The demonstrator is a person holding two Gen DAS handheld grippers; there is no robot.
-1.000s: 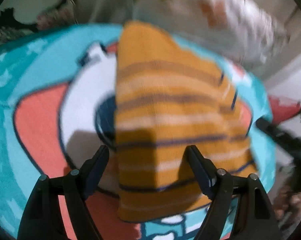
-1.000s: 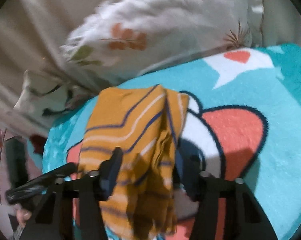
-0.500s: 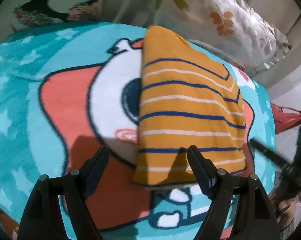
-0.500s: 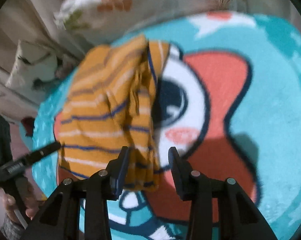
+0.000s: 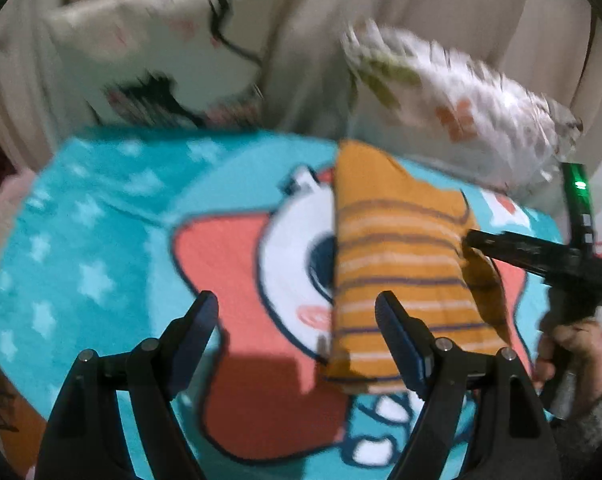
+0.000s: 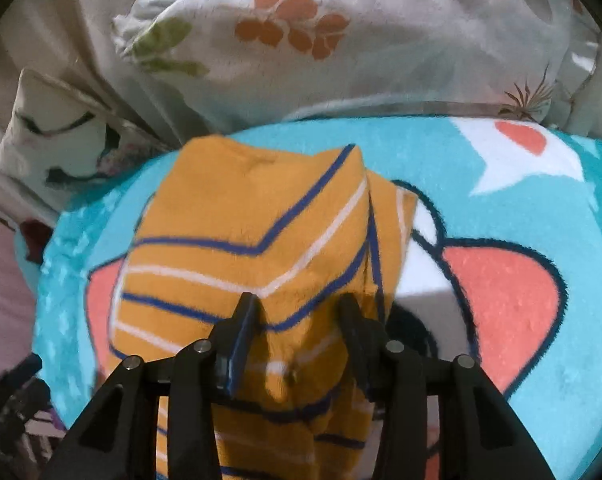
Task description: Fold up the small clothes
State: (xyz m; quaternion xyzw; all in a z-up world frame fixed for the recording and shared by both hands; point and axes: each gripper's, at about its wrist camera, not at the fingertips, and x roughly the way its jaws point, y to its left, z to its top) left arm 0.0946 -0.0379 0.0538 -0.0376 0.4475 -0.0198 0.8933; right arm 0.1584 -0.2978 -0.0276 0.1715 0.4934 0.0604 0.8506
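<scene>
Blanket (image 6: 481, 152), turquoise cartoon print, backed by pillows (image 6: 341, 32).

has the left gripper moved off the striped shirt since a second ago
Yes. The left gripper, open, now frames the blanket's cartoon face, with the striped shirt off to its right.

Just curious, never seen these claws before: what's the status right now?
Left claw open, empty, above the blanket. Right claw opening, bunched shirt between its fingers. Shirt partly folded on the blanket. Nothing in the way.
</scene>
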